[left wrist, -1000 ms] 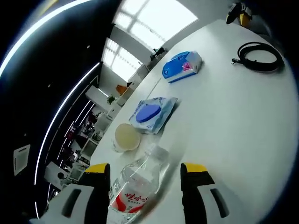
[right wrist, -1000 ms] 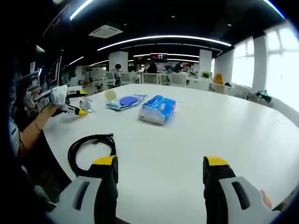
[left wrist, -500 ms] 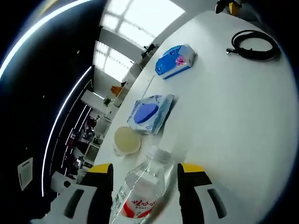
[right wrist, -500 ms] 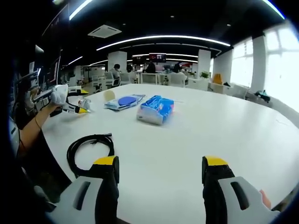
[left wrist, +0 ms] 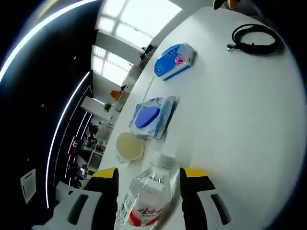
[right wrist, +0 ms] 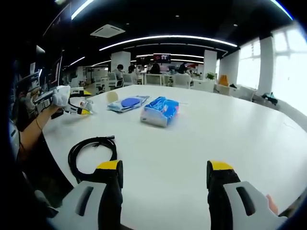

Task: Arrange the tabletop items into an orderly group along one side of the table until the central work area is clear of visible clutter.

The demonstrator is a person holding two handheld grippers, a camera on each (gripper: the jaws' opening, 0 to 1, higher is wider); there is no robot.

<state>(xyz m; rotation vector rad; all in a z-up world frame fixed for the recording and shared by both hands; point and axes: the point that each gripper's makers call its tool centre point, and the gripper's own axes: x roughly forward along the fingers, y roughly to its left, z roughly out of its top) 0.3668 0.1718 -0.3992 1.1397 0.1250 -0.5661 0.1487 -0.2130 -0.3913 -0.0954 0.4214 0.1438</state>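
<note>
At the bottom of the left gripper view, the left gripper [left wrist: 147, 178] was clenched around a clear plastic water bottle with a red label [left wrist: 146, 199], its yellow-tipped jaws against the bottle's sides. Just beyond the bottle's cap sat a small round cream-coloured lid [left wrist: 129, 146], then a flat blue-and-white wipes pack [left wrist: 152, 116] mid-frame, a blue tissue packet [left wrist: 174, 61] higher up, and a coiled black cable [left wrist: 254, 40] at upper right, all on the white round table [left wrist: 240, 124]. In the right gripper view, the right gripper [right wrist: 163, 167] hung released above the table, jaws wide apart, with the cable at lower left of the frame.
</note>
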